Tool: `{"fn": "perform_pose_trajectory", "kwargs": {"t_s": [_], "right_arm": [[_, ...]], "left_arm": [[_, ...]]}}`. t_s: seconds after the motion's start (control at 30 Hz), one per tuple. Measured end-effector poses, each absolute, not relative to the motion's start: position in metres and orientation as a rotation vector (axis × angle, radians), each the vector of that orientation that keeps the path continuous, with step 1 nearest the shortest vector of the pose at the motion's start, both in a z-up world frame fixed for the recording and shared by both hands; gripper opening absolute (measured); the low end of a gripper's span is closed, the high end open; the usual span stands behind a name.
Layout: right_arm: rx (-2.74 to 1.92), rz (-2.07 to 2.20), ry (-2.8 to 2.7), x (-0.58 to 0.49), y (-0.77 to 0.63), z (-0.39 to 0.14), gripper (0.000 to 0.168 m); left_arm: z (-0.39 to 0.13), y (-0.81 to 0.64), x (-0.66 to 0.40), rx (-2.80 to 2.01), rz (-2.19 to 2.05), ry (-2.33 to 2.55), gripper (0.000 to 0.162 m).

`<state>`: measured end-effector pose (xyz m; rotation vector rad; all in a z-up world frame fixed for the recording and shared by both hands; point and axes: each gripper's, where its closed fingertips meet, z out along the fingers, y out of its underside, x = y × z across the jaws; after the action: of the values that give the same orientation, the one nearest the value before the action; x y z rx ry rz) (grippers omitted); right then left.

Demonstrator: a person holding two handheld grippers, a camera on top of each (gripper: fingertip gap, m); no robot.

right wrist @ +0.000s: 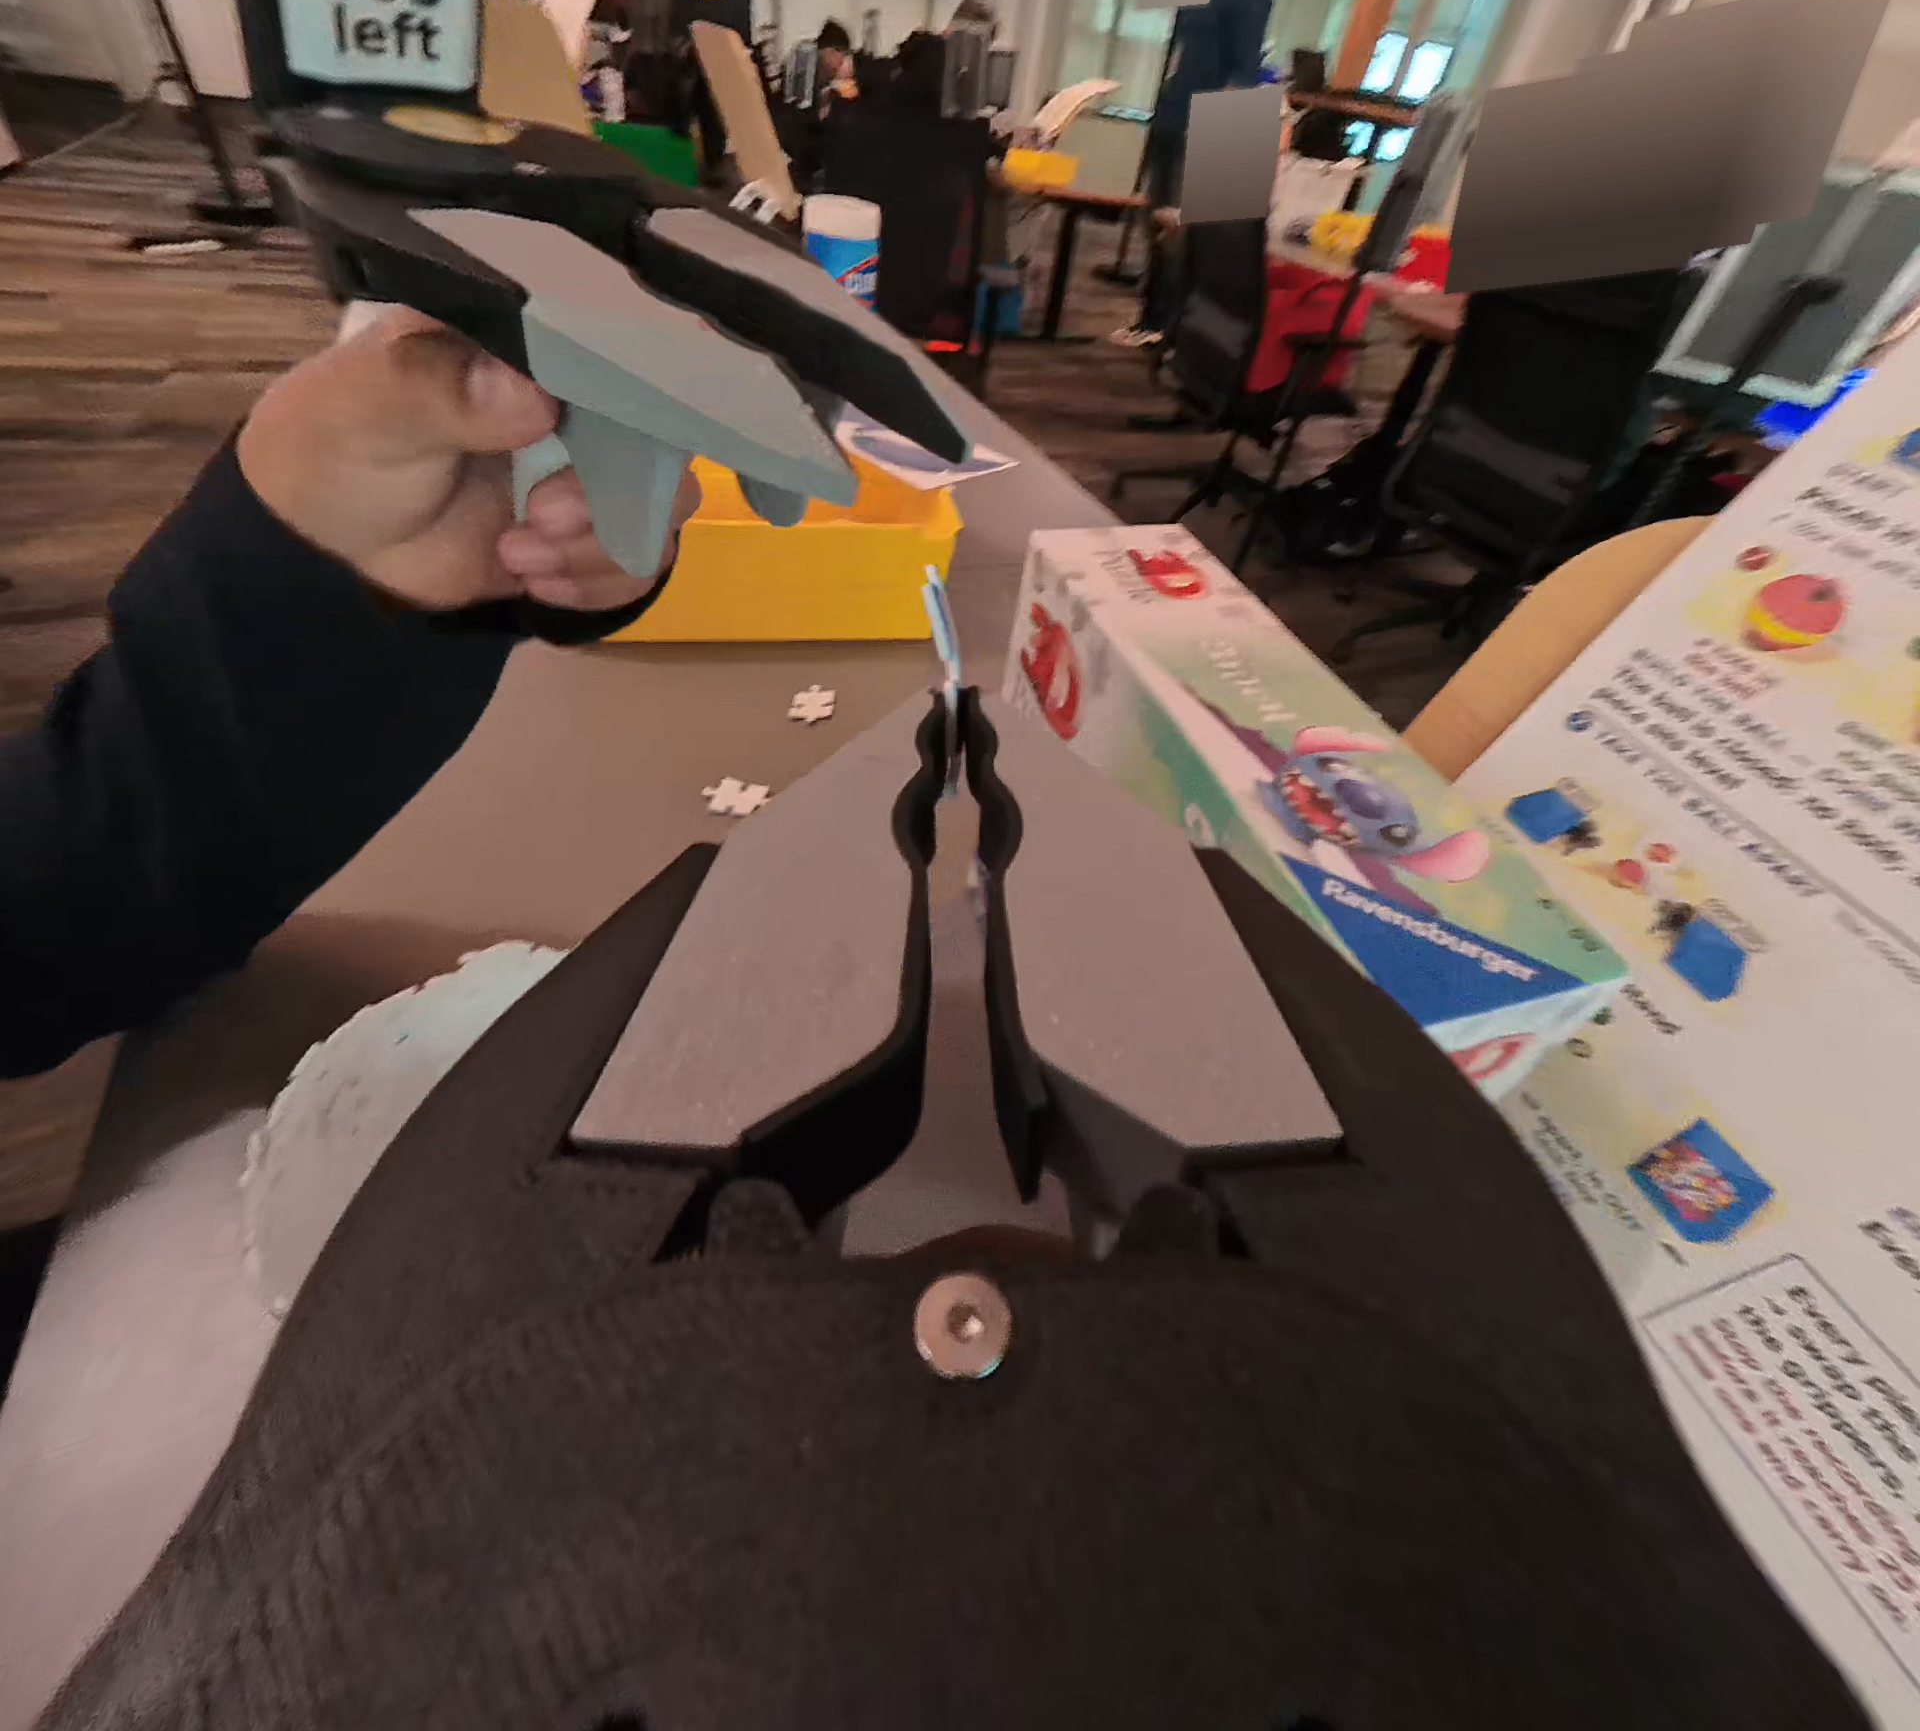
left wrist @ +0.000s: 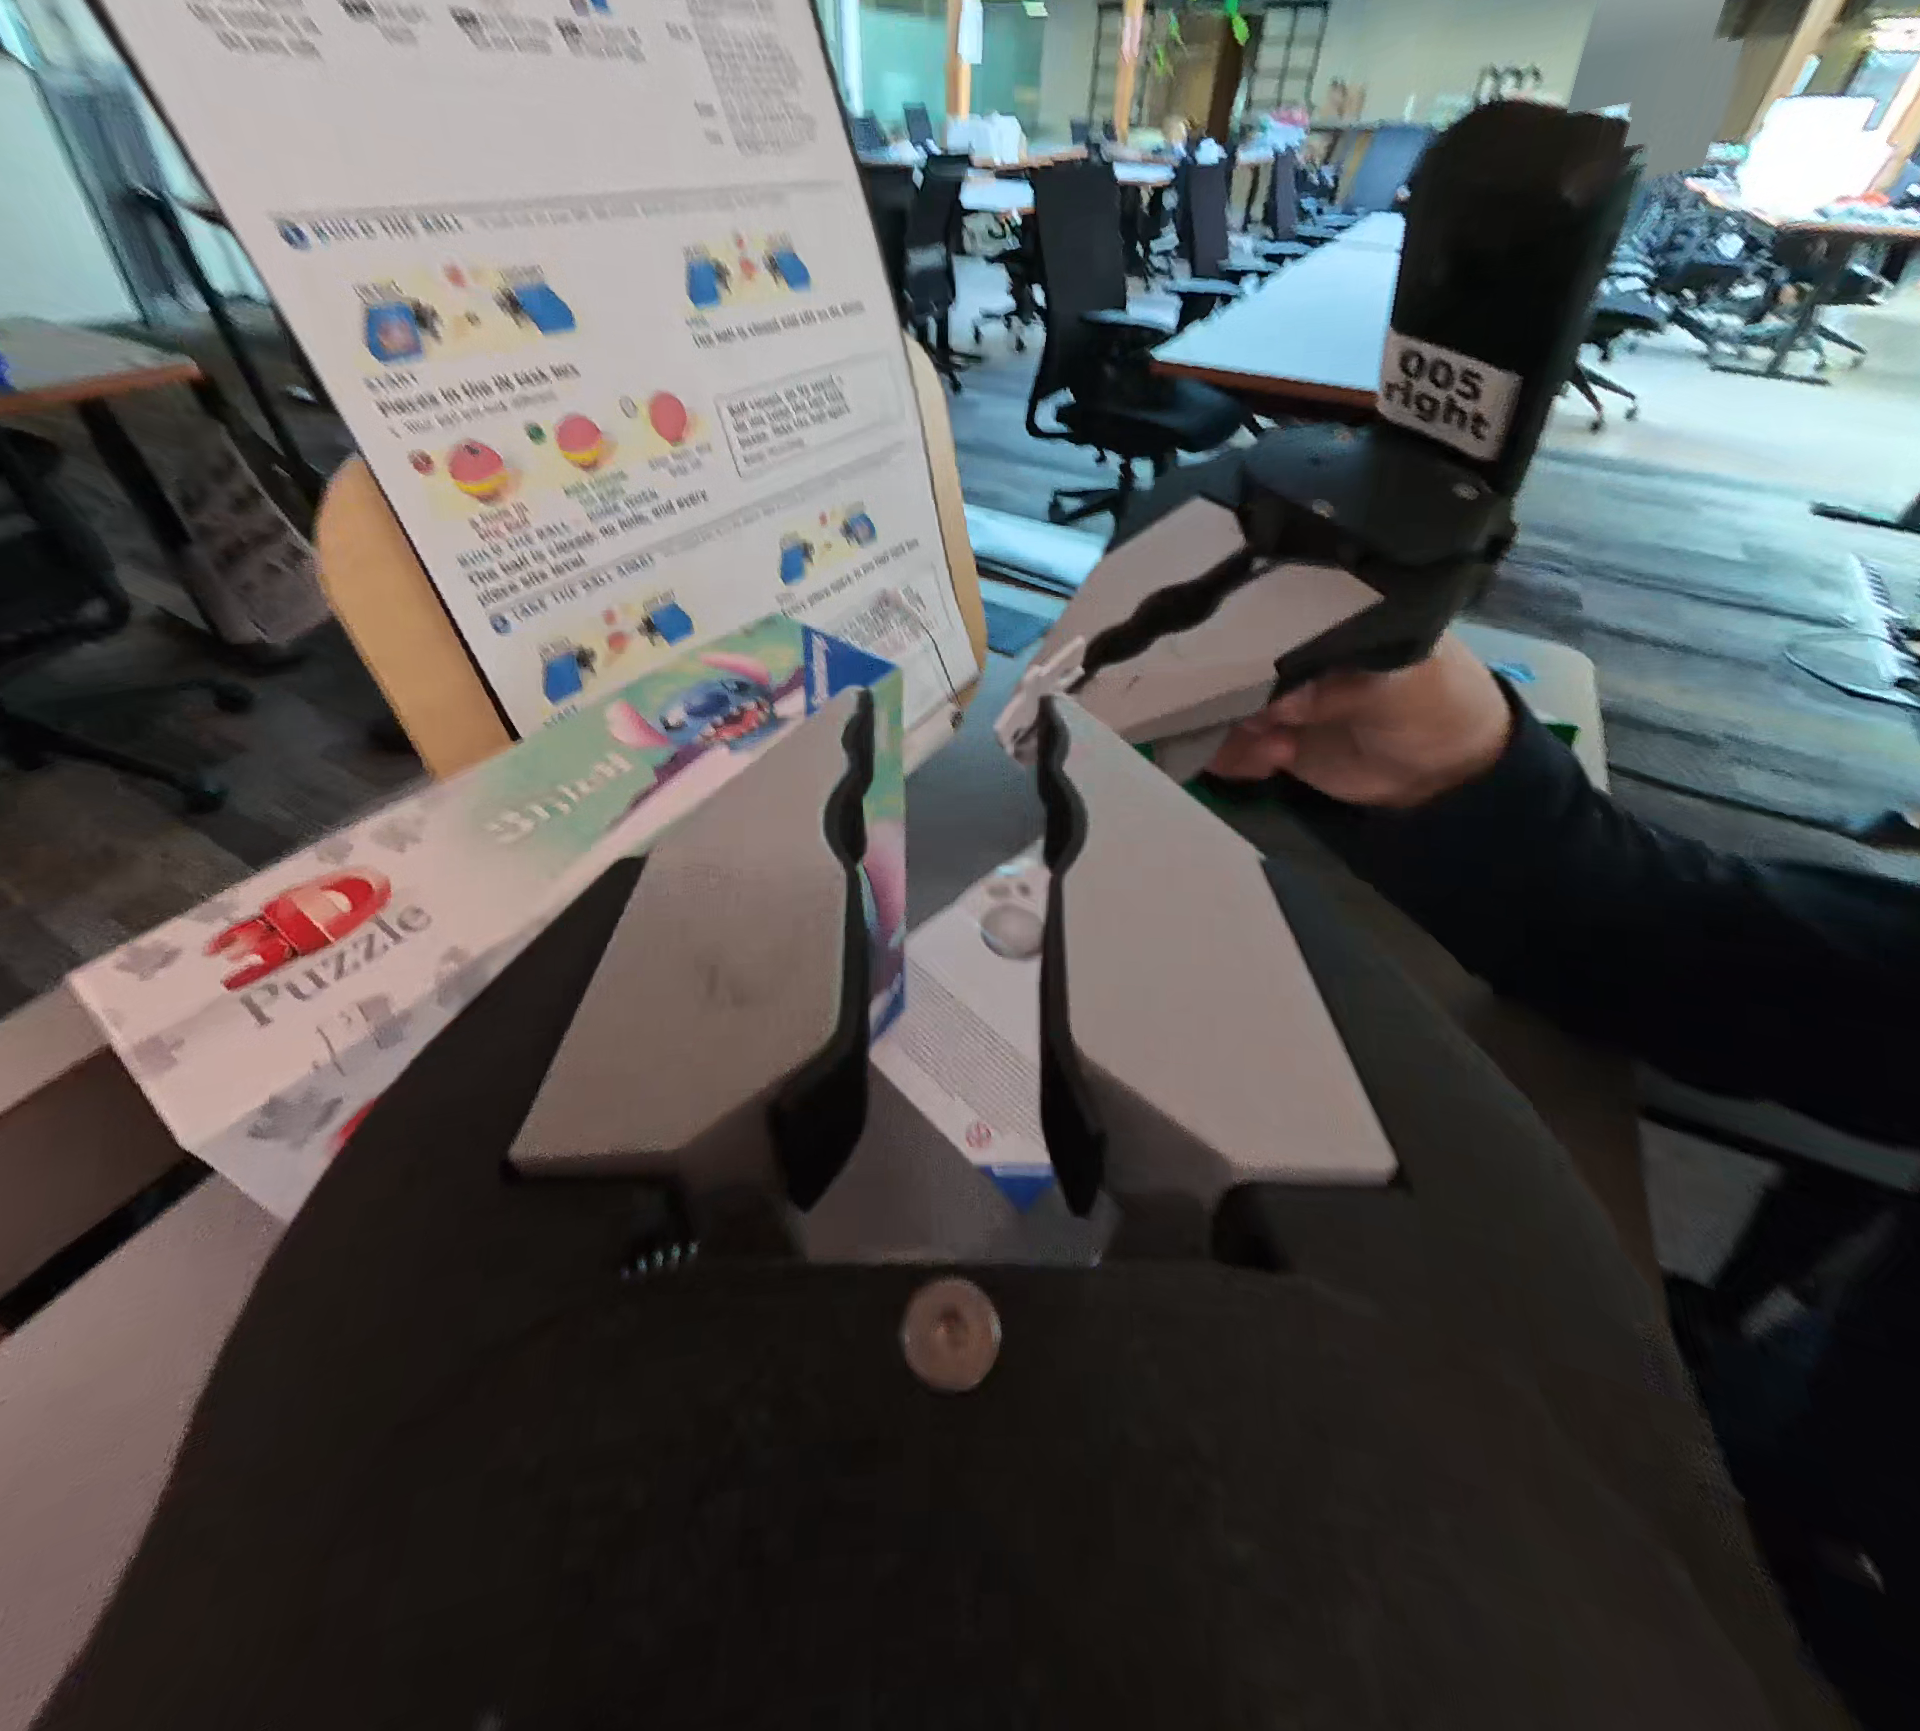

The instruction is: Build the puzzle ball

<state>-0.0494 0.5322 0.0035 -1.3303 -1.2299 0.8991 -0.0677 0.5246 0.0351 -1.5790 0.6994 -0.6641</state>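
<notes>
On the left, my left tool [left wrist: 951, 725] hangs in the air above the counter [right wrist: 582, 777] with its two fingers a little apart, and nothing sits in the gap. Below it I see the puzzle box [left wrist: 499, 860] lying on its side, and a paper sheet [left wrist: 971, 1037] next to it.

In the right wrist view, low on the left, a round white bumpy shape [right wrist: 353, 1089] peeks out from behind my tool. I think it is the part-built puzzle ball, but most of it is hidden. Two loose white pieces [right wrist: 774, 751] lie flat on the counter, and a yellow bin [right wrist: 790, 580] sits farther back.

In the middle, my right tool [right wrist: 954, 725] is closed on one thin puzzle piece [right wrist: 940, 632], pinched by its bottom edge so it stands up like a little flag.

I think this piece is very light and thin, curved plastic that is stiff but smooth, so it could twist or slip in a small pinch. I would hold it by the flat middle, not the tabs, so the tabs stay free to click in. The ball looks hollow and may roll, so the empty tool should steady it by its rim
</notes>
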Motion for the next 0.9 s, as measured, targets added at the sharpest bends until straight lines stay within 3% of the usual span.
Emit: {"fn": "perform_pose_trajectory", "kwargs": {"t_s": [0.13,0.33,0.5,0.63,0.9], "right_arm": [[-1.348,0.972,-1.353,-0.052,0.521,-0.01,0.0],[-1.372,0.934,-1.53,-0.052,0.512,-0.034,0.0],[-1.415,0.953,-1.601,-0.053,0.507,-0.048,0.0],[-1.421,0.998,-1.629,-0.054,0.5,-0.051,0.0],[-1.418,1.038,-1.615,-0.052,0.502,-0.047,0.003]], "left_arm": [[0.022,0.519,-0.066,-1.635,-0.737,0.765,0.033],[0.001,0.506,-0.05,-1.684,-0.842,0.926,0.021],[-0.018,0.502,-0.04,-1.736,-0.823,1.029,0.022],[-0.033,0.5,-0.036,-1.78,-0.758,1.099,0.002],[-0.031,0.502,-0.042,-1.797,-0.703,1.085,0.0]]}}
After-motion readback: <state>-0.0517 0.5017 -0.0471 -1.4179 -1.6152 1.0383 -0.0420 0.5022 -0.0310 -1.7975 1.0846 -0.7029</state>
